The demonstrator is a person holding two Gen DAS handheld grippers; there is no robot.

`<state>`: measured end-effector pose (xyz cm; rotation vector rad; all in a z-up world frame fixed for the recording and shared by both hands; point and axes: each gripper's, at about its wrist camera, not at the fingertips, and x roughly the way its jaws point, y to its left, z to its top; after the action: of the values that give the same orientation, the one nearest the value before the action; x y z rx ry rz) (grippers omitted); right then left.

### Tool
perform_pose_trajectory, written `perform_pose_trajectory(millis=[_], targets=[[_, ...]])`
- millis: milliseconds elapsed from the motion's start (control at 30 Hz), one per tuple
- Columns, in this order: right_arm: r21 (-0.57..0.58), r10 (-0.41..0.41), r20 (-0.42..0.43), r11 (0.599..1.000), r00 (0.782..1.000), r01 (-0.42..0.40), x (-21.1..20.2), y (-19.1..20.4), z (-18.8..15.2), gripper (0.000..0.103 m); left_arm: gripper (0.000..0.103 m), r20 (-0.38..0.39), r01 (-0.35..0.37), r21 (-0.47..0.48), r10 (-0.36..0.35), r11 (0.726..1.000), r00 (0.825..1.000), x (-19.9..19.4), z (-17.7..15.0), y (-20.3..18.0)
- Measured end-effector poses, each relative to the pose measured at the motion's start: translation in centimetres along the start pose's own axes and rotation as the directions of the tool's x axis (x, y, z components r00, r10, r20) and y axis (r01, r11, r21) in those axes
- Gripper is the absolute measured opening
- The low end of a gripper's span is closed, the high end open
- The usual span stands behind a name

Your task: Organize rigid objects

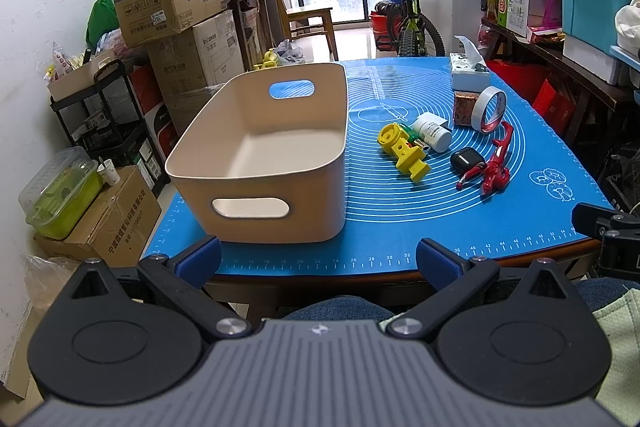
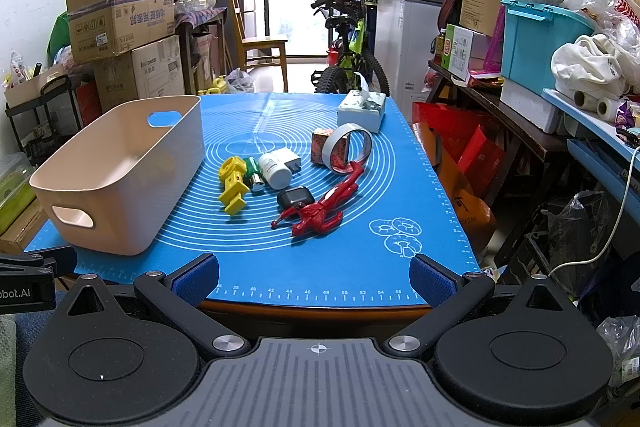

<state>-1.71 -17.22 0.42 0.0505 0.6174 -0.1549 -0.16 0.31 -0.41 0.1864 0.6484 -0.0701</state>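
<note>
Start state, nothing picked yet. Both tools sit back off the near table edge: left gripper (image 1: 318,259) with jaws spread wide and empty, right gripper (image 2: 314,277) likewise spread and empty.

Beige plastic bin with cut-out handles (image 1: 256,195) stands on the left of the blue silicone baking mat (image 2: 280,267), and it looks empty inside. Loose items cluster to its right, mid-mat:
- yellow plastic toy piece (image 2: 233,183), nearest the bin
- small green cylinder with a metal end (image 2: 253,175), touching the yellow piece
- white pill bottle on its side (image 2: 274,171), white plug adapter (image 2: 291,159) just behind it
- black rounded earbud case (image 2: 295,197)
- red action figure lying flat (image 2: 320,213), overlapping the case
- roll of white tape standing on edge (image 2: 347,147) against a small red patterned box (image 2: 325,146)
- tissue box (image 2: 362,109) at the far right

Judgement: step in hand is choosing the first pick. Next move calls for my right tool to reach forward, straddle the figure or case, close, then carry left over the bin rim. The figure's limbs lie on the case, so lifting one may drag the other.

Readable text: "obot.AI" on the left tool's body in the right view; ruler numerals along the mat's near edge (38–56). Cardboard cartons on the left carry Chinese print, too small to read reliably.
</note>
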Motion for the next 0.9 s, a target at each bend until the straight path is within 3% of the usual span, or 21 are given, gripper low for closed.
perform_pose_trajectory(millis=[500,900], targets=[[0.000,0.000,-0.001,1.000,1.000,0.000,0.0,0.0,0.0,0.101,0.102,-0.002,0.000,-0.001,0.000,1.000,1.000,0.4,-0.1,-0.2],[0.050,0.013,0.003,0.999,1.000,-0.013,-0.3,-0.7,0.8,0.101,0.102,0.001,-0.039,0.023,0.039,0.999,0.999,0.0,0.6,-0.3]])
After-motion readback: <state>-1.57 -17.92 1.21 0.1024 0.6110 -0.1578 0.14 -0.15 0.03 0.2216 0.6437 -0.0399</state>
